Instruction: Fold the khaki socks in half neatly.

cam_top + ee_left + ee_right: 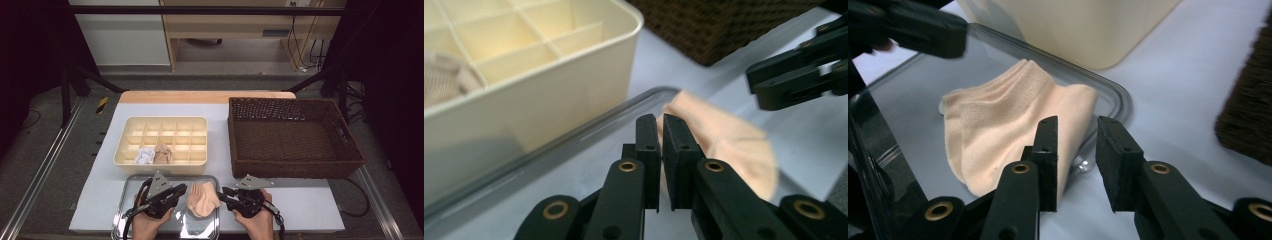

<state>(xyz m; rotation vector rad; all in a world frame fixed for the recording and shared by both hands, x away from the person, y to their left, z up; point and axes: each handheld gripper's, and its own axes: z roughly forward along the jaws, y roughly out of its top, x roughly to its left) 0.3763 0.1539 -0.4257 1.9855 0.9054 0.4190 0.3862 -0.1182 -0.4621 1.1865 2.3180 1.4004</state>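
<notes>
The peach sock (202,198) lies folded on the metal tray (131,192), between both grippers. Left gripper (181,189): jaws nearly closed, empty, beside the sock. Right gripper (223,193): jaws apart, empty, at the sock's edge. The cream divided organizer (165,123) borders the tray's far rim; the wicker basket (295,170) stands right. Bare tabletop (310,205) remains at the near right.

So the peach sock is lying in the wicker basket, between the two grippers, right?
Not quite. The peach sock lies on the metal tray, not in the wicker basket, between the left gripper and the right gripper. The high view shows it.
</notes>
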